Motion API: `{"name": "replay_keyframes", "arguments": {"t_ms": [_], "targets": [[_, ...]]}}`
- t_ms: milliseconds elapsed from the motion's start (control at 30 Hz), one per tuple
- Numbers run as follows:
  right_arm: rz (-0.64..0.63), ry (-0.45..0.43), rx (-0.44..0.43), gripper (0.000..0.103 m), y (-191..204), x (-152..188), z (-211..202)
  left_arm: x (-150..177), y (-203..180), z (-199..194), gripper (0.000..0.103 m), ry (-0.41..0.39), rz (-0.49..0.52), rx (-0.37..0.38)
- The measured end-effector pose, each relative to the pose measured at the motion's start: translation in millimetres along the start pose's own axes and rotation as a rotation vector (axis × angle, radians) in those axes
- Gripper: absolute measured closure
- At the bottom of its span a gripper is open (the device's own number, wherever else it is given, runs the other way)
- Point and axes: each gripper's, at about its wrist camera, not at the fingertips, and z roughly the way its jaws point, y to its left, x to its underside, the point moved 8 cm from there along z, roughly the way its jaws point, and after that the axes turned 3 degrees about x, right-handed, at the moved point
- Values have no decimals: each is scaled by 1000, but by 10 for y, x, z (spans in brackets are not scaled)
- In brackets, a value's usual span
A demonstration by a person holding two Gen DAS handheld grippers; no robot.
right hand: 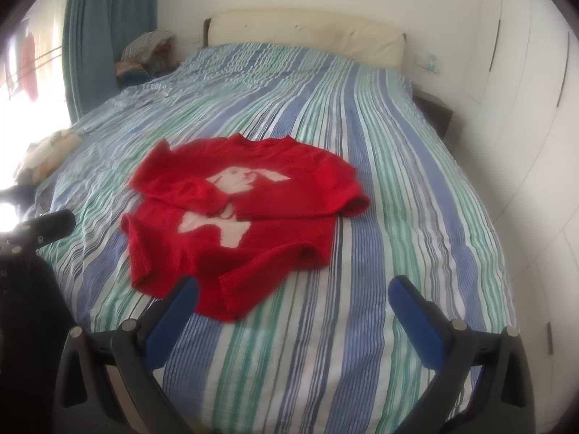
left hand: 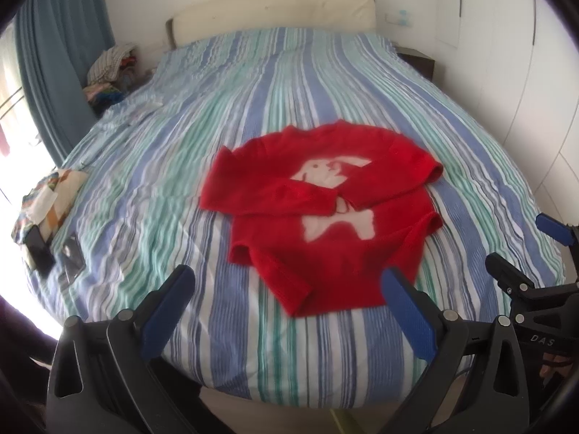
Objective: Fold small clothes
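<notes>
A small red sweater (left hand: 318,217) with a white animal figure lies flat on the striped bed, both sleeves folded across its front. It also shows in the right wrist view (right hand: 231,217). My left gripper (left hand: 286,285) is open and empty, held above the bed just short of the sweater's bottom hem. My right gripper (right hand: 293,296) is open and empty, near the hem's right side. The right gripper (left hand: 524,253) also shows at the right edge of the left wrist view.
The bed (left hand: 253,108) has a blue, green and white striped cover. A pile of clothes (left hand: 108,72) sits by the blue curtain at the back left. A patterned cloth and a dark phone (left hand: 39,246) lie at the bed's left edge. White wardrobes (right hand: 524,108) stand on the right.
</notes>
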Motion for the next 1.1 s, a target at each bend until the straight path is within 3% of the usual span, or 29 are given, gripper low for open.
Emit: {"name": "replay_keyframes", "arguments": {"t_ms": [767,933,1033,1100], "targets": [[21,15,3,0,21,16,9,66,152,58,0,15,-46,-26],[35,-24,13,0,-10,2,-107,141,259,43,0,9,-56,-45],[52,-19,26,0,-76,63,-147,258,398,168,0,37,-79,-70],[49,6,40,0,-129,139,-111,368,495,313,1,103,-104,-83]]}}
